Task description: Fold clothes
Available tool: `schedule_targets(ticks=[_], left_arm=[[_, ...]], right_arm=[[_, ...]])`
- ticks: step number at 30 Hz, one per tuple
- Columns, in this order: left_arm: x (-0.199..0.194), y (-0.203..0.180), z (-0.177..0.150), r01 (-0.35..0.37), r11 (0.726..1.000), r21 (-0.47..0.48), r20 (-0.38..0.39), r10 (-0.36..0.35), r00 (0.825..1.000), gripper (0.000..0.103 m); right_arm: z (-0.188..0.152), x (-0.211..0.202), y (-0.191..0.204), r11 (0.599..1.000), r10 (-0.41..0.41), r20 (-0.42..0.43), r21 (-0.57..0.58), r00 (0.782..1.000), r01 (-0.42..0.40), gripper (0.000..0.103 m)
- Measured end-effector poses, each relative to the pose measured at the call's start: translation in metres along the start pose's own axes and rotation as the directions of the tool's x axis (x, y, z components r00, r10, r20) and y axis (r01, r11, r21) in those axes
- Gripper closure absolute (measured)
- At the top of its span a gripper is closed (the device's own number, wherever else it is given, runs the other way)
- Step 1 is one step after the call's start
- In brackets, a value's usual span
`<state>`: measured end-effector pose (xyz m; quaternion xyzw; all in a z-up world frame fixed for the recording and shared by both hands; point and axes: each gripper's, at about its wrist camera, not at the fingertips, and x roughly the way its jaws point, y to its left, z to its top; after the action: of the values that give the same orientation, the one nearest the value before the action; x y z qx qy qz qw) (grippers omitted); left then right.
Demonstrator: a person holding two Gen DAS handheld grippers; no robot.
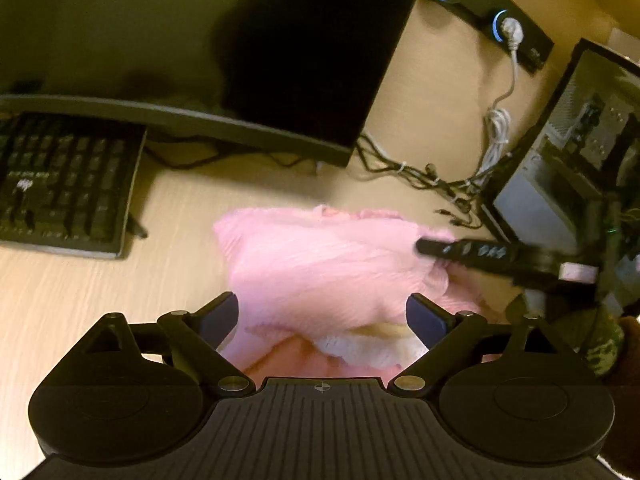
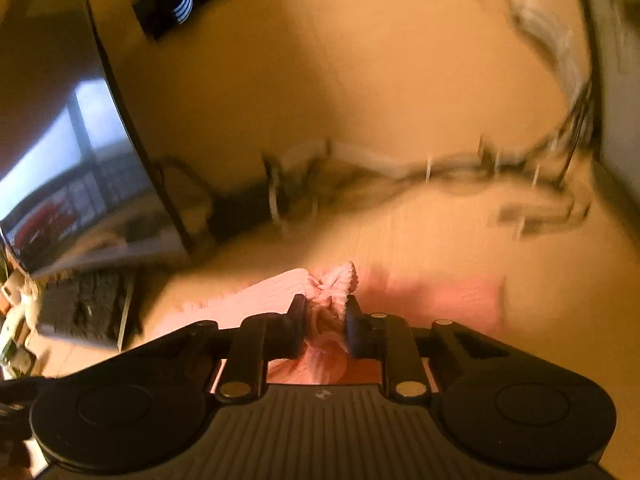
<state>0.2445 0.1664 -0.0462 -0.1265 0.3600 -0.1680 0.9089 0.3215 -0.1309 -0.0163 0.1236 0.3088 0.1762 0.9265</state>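
Note:
A pink crinkled garment (image 1: pixel 328 268) lies bunched on the light wooden desk (image 1: pixel 80 300), with a cream inner layer showing at its near edge. My left gripper (image 1: pixel 322 314) hovers over its near side, fingers wide open and holding nothing. In the left wrist view the right gripper (image 1: pixel 436 249) reaches in from the right and meets the garment's right edge. In the right wrist view, which is motion-blurred, my right gripper (image 2: pixel 325 312) is shut on a bunched fold of the pink garment (image 2: pixel 334 282), which sticks out past the fingertips.
A black keyboard (image 1: pixel 60 184) sits at the left, and a dark monitor (image 1: pixel 304 56) stands behind the garment. A tangle of cables (image 1: pixel 432 176) and a computer case (image 1: pixel 572 152) crowd the right. A black power strip (image 1: pixel 488 16) hangs on the wall.

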Motion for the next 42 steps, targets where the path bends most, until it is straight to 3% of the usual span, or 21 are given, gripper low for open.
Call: schedule_targets(ticks=[3,6,10,13,14,18,21,24,26,30,35,37,39,42], left_arm=[[0.019,-0.005,0.007,0.035,0.999,0.028,-0.020,-0.034,0.999,0.006],[0.041,-0.011,0.013,0.066,0.996,0.059,-0.047,-0.064,0.997,0.005],[0.071,-0.018,0.020,0.093,0.990,0.101,-0.088,-0.085,0.992,0.005],[0.090,-0.011,0.020,0.018,0.991,0.136,-0.125,-0.001,0.992,0.005],[0.092,-0.006,0.022,-0.003,0.991,0.137,-0.129,0.021,0.991,0.005],[0.080,0.006,0.034,-0.009,0.998,0.067,-0.095,0.015,0.995,0.005],[0.062,-0.002,0.044,0.113,0.992,0.062,-0.023,-0.112,0.993,0.005],[0.070,-0.019,0.052,0.211,0.971,0.110,-0.039,-0.208,0.977,0.005],[0.091,-0.020,0.054,0.200,0.973,0.117,-0.075,-0.193,0.978,0.005],[0.136,-0.003,0.051,0.136,0.990,0.031,-0.157,-0.130,0.979,0.006],[0.098,-0.006,0.062,0.173,0.985,0.027,-0.111,-0.169,0.979,0.006],[0.070,-0.008,0.060,0.176,0.983,0.060,-0.091,-0.170,0.981,0.005],[0.047,-0.009,0.049,0.142,0.984,0.112,-0.104,-0.130,0.986,0.005],[0.026,-0.002,0.025,0.086,0.985,0.148,-0.172,-0.060,0.983,0.006]], right_arm=[[-0.001,-0.011,-0.008,0.996,-0.082,-0.001,-0.044,0.997,0.082,0.084],[-0.025,0.001,-0.021,0.987,-0.157,-0.076,-0.039,0.985,0.155,0.084],[-0.045,0.003,-0.027,0.975,-0.218,-0.083,-0.070,0.973,0.212,0.065],[-0.045,-0.008,-0.026,0.959,-0.275,-0.051,-0.092,0.960,0.270,0.047],[-0.042,-0.014,-0.026,0.954,-0.287,-0.036,-0.099,0.957,0.283,0.046],[-0.028,-0.036,-0.015,0.964,-0.245,0.045,-0.099,0.969,0.248,0.046],[-0.024,-0.032,0.000,0.983,-0.146,0.049,-0.103,0.988,0.150,0.046],[-0.035,-0.007,0.000,0.982,-0.157,-0.040,-0.117,0.987,0.151,0.046],[-0.048,0.011,-0.009,0.978,-0.192,-0.115,-0.108,0.975,0.180,0.046],[-0.044,-0.003,-0.010,0.974,-0.203,-0.112,-0.125,0.973,0.188,0.046],[-0.037,-0.055,-0.026,0.969,-0.233,-0.053,-0.100,0.971,0.227,0.047],[-0.044,-0.075,-0.031,0.961,-0.256,-0.054,-0.121,0.965,0.248,0.052],[-0.057,-0.084,-0.034,0.954,-0.270,-0.087,-0.158,0.959,0.254,0.059],[-0.079,-0.086,-0.034,0.943,-0.290,-0.153,-0.214,0.945,0.255,0.060]])
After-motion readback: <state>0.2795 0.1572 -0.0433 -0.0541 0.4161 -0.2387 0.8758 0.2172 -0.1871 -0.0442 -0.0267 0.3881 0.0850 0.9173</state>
